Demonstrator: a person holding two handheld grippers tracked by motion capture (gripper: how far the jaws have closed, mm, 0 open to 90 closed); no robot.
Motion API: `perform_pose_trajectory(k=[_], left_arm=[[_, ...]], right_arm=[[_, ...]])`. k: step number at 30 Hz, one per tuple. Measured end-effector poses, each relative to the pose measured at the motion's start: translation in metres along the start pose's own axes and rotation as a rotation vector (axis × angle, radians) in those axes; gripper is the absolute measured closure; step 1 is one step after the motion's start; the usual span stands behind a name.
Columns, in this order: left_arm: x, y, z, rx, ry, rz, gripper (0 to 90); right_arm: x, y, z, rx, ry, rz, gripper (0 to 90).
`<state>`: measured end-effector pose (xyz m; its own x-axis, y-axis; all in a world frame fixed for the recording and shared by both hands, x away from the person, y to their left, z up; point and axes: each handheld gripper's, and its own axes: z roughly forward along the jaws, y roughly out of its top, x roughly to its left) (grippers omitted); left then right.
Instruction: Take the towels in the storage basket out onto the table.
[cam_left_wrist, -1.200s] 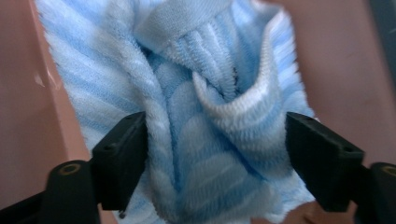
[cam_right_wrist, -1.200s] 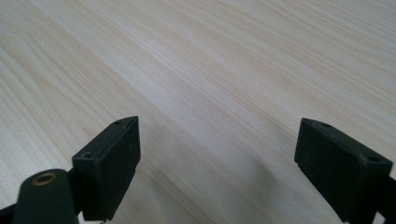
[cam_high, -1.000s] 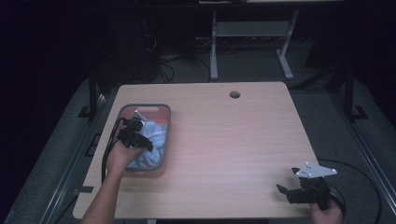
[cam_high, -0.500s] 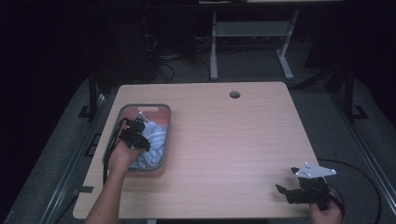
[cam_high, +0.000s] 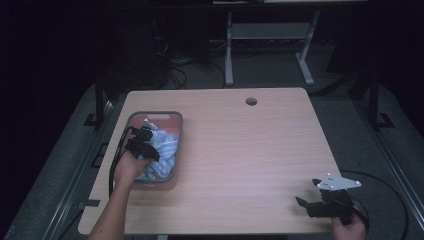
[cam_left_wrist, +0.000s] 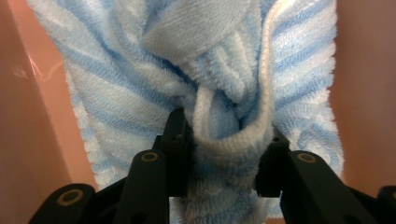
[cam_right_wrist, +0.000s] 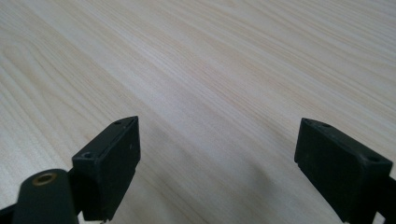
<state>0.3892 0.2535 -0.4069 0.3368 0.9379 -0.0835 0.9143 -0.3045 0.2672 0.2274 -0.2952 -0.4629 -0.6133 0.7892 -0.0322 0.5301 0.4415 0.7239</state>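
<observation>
no readable text, no labels, no brand marks, no numbers, no signs on any surface in the high view, the left gripper view or the right gripper view

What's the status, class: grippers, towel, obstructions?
Left gripper jaws just closed, pinching striped towel in pink bin. Right gripper open over bare table. Nothing in the way.

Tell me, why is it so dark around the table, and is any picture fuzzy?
High view: light falls on the table alone, the room behind stays black. Left gripper view: the striped towel is close, bright and sharp. Right gripper view: the near black jaws look soft, the wood grain is clear.
</observation>
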Motion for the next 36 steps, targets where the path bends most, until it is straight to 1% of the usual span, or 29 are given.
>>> perform_pose_trajectory(k=[2,5,6,9,14,16,17,18,20,22,23,26,29,31,34,36], left_arm=[[0.003,-0.003,-0.004,-0.020,-0.024,-0.014,65.8],[0.007,-0.007,-0.011,-0.047,-0.049,-0.021,66.6],[0.008,-0.008,-0.013,-0.053,-0.054,-0.015,66.6],[0.010,-0.012,-0.021,-0.093,-0.090,-0.031,66.8],[0.011,-0.018,-0.034,-0.139,-0.124,-0.021,66.8],[0.011,-0.021,-0.040,-0.168,-0.153,-0.029,66.8],[0.011,-0.021,-0.040,-0.168,-0.153,-0.029,66.8],[0.012,-0.023,-0.043,-0.183,-0.165,-0.033,66.8],[0.012,-0.025,-0.047,-0.197,-0.178,-0.030,66.8],[0.012,-0.027,-0.051,-0.212,-0.193,-0.038,66.8],[0.012,-0.027,-0.051,-0.212,-0.193,-0.038,66.7],[0.014,-0.031,-0.058,-0.238,-0.212,-0.041,66.7],[0.016,-0.033,-0.062,-0.248,-0.226,-0.040,66.7],[0.016,-0.033,-0.066,-0.268,-0.247,-0.046,66.7],[0.017,-0.034,-0.069,-0.275,-0.257,-0.047,66.7],[0.017,-0.035,-0.072,-0.289,-0.271,-0.053,66.7]], right_arm=[[0.000,0.000,0.000,-0.001,-0.001,0.000,13.7],[0.000,0.000,-0.001,-0.002,-0.004,0.000,13.7],[-0.001,0.000,-0.001,-0.003,-0.005,0.001,13.7],[-0.002,0.000,-0.003,-0.009,-0.010,0.006,13.7],[-0.002,0.000,-0.003,-0.010,-0.015,0.010,13.7],[-0.002,0.000,-0.003,-0.011,-0.016,0.009,13.7],[-0.002,0.000,-0.003,-0.011,-0.016,0.009,13.7],[-0.002,0.000,-0.004,-0.012,-0.016,0.010,13.7],[-0.003,0.000,-0.004,-0.011,-0.017,0.010,13.7],[-0.004,-0.001,-0.004,-0.014,-0.017,0.009,13.7],[-0.004,-0.001,-0.004,-0.014,-0.018,0.010,13.7],[-0.005,-0.001,-0.005,-0.017,-0.020,0.010,13.7],[-0.006,0.000,-0.005,-0.016,-0.020,0.011,13.7],[-0.006,0.000,-0.005,-0.015,-0.020,0.009,13.7],[-0.005,0.000,-0.004,-0.015,-0.021,0.011,13.7],[-0.005,0.001,-0.004,-0.017,-0.020,0.007,13.7]])
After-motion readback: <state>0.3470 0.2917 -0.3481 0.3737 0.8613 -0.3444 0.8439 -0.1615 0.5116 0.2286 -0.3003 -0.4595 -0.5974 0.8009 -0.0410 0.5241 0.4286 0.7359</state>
